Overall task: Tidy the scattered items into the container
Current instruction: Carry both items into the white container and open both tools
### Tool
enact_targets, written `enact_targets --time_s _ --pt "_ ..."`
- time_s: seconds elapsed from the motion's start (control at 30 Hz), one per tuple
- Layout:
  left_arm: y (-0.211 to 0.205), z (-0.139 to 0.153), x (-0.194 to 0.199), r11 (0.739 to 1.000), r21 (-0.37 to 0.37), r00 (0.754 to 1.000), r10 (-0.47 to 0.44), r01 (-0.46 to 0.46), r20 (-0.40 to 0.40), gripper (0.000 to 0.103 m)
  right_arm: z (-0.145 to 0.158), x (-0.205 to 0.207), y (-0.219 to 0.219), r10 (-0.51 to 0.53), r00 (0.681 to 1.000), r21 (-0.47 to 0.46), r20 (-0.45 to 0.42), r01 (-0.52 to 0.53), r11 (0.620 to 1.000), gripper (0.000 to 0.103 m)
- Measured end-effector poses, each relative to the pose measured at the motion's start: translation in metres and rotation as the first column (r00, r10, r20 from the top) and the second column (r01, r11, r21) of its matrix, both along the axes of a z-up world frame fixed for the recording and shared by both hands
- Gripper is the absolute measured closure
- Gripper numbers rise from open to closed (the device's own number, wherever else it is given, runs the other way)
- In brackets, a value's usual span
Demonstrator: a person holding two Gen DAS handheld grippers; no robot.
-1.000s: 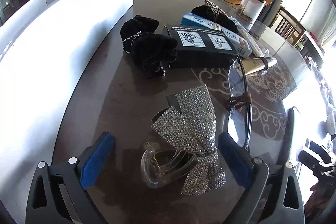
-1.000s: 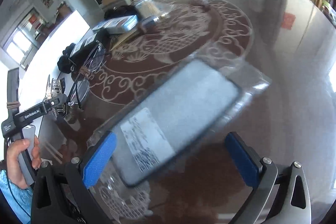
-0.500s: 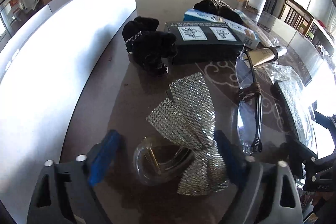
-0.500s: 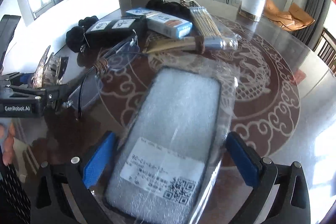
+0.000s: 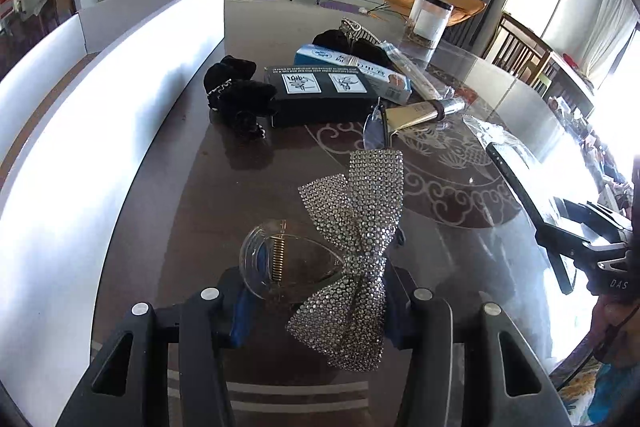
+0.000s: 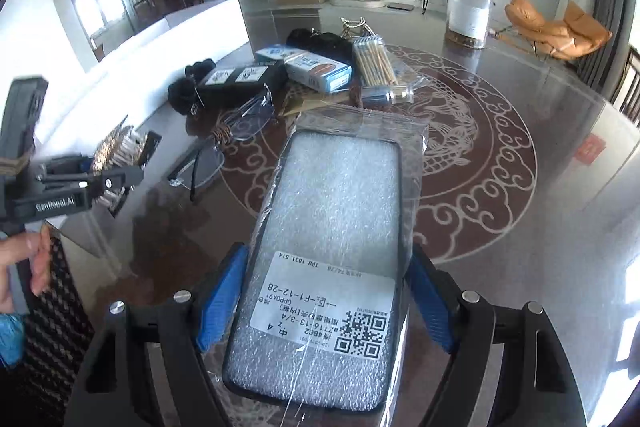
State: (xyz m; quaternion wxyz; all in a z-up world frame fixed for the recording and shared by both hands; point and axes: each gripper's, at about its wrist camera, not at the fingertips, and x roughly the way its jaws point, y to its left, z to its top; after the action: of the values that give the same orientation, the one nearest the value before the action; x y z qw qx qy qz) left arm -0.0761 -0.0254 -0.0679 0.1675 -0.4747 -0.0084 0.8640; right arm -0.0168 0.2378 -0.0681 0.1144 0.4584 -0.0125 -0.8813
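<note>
Squeezing a sparkly bow clip (image 5: 352, 259), the left gripper (image 5: 316, 311) could drop it; the right gripper (image 6: 324, 307) hugs a slippery bagged phone case (image 6: 328, 267).

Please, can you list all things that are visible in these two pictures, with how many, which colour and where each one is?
rhinestone bow hair clip: 1, silver with clear claw, between the left tongs
bagged phone case: 1, black rim, white foam, labelled, between the right tongs
glasses: 1, clear, on table left of the case
dark box: 1, black, two white labels, mid table
blue-white box: 1, behind the dark box
black fluffy hair ties: a bunch, left of the dark box
stick pack: 1, tan, beside the blue-white box
white container: 1, left edge
jar: 1, white, far side
left tongs: closing, gripping the clip
right tongs: closing, gripping the case
</note>
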Motion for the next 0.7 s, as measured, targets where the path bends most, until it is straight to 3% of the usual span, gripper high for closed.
enact_targets --time_s 0.17,0.33,0.53,0.7 --pt "-0.033 0.059 0.011 0.998 0.052 0.996 0.035 -0.031 -0.088 0.053 0.040 -0.005 -0.002 0.027 0.999 -0.056 -0.038 -0.030 0.998 0.025" --pt "-0.121 0.107 -0.003 0.985 0.067 0.978 0.164 -0.157 -0.129 0.053 0.098 -0.046 -0.057 0.160 0.980 -0.105 -0.121 -0.172 0.979 0.025" --pt "-0.228 0.095 -0.039 0.931 -0.012 0.930 0.362 -0.364 -0.062 0.053 0.142 -0.120 -0.202 0.355 0.915 -0.195 -0.190 -0.390 0.900 0.025" --pt "-0.281 0.063 -0.063 0.895 -0.063 0.895 0.444 -0.442 0.043 0.053 0.125 -0.164 -0.324 0.458 0.873 -0.225 -0.166 -0.486 0.845 0.025"
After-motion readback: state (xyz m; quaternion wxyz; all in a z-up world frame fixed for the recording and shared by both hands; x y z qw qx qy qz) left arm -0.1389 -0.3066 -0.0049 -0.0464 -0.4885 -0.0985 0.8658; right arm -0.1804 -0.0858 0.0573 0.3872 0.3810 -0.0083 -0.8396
